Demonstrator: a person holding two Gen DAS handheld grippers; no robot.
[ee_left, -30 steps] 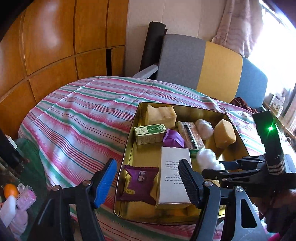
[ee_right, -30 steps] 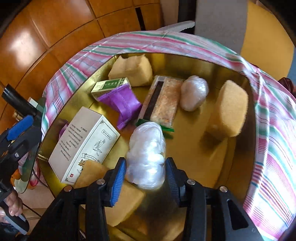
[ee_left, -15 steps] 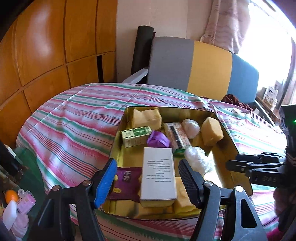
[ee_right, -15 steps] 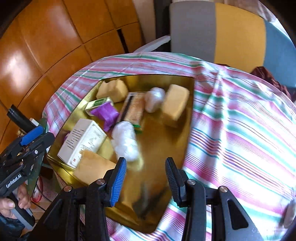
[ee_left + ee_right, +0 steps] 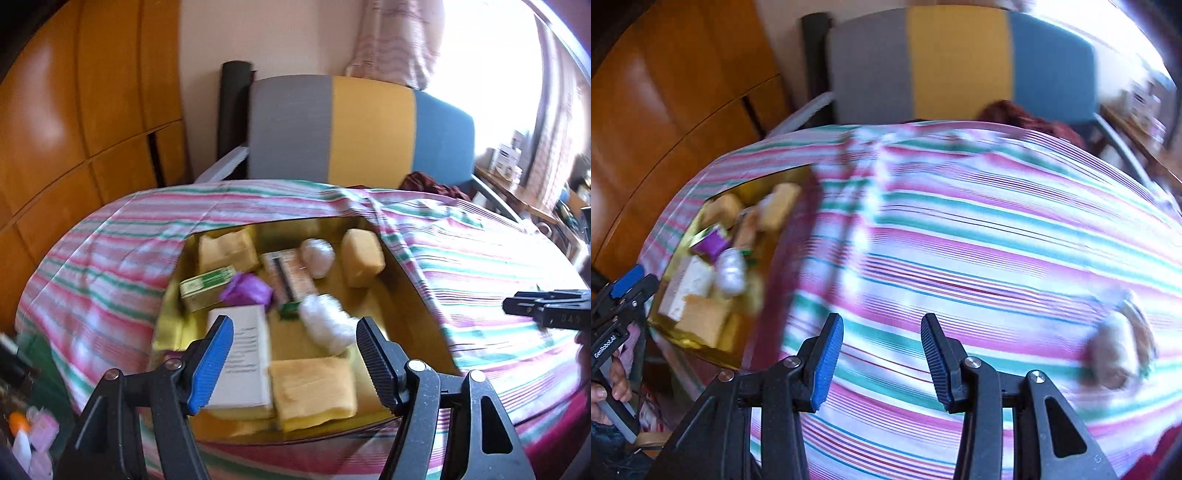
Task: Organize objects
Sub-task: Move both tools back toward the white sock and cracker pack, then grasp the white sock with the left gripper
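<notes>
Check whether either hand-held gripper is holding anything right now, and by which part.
Nothing is held. The left hand-held gripper is open above the gold tray; the right hand-held gripper is open over the striped cloth, with nothing between its fingers.

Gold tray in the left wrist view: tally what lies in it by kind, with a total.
In the gold tray:
Yellow sponges: 3
White clear-wrapped bundles: 2
Boxes: 2, green and white
Purple packet: 1
Long tan packet: 1
Total: 9 visible; the near left corner is hidden behind the left gripper's fingers.
</notes>
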